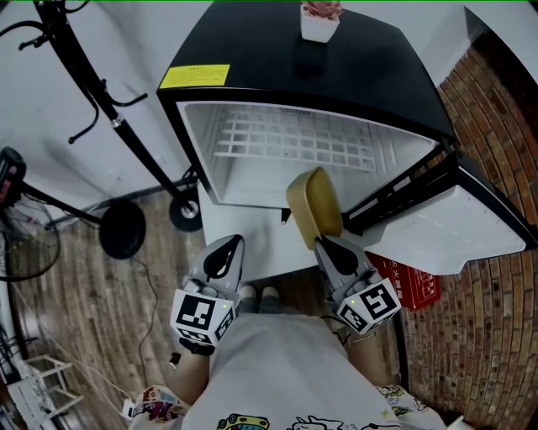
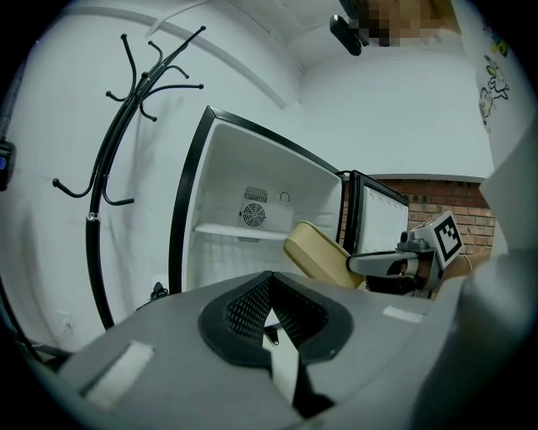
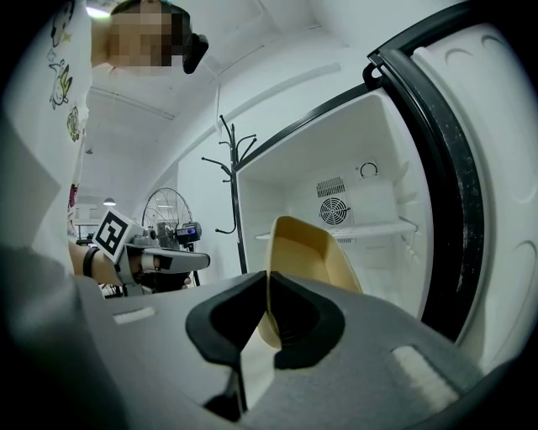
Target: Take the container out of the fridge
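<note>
The right gripper (image 3: 265, 323) pinches the tan container (image 1: 315, 206) by its rim before the open fridge (image 1: 277, 67); the left gripper (image 2: 269, 315) is closed, empty. Only the head view shows the pot (image 1: 320, 21) on top.

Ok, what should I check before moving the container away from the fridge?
1. Grip: ok, the right hand-held gripper is shut on the container's rim.
2. Left hand-held gripper: ok, shut and empty.
3. Fridge interior: ok, nothing else seen inside.
4. Door: ok, swung wide, not blocking.
5. Spot to set the container down: cannot tell, none in view.
</note>
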The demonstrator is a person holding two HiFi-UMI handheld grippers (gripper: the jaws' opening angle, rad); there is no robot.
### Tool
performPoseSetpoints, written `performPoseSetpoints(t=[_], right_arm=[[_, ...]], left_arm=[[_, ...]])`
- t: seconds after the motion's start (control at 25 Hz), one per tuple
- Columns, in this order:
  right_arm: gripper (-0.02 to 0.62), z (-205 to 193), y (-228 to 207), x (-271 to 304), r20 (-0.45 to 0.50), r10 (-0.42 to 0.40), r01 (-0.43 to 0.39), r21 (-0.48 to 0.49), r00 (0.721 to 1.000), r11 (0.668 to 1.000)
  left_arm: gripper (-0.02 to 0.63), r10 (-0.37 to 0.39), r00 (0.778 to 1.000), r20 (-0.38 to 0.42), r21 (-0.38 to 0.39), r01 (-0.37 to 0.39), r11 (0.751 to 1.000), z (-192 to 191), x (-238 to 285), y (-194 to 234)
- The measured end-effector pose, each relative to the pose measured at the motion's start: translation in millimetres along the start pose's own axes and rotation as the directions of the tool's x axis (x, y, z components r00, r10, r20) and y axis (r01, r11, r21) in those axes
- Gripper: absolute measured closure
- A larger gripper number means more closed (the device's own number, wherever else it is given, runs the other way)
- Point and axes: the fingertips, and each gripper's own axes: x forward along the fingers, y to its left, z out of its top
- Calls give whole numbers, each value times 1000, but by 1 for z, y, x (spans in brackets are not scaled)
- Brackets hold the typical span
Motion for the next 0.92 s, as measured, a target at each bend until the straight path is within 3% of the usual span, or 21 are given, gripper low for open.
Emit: performPoseSetpoints(t=[0.92], right_arm=[[578, 2, -5, -1, 0, -5, 5, -7, 1000, 1000]], left_arm=[[595, -17, 999, 30, 50, 16, 999, 19, 3, 6]])
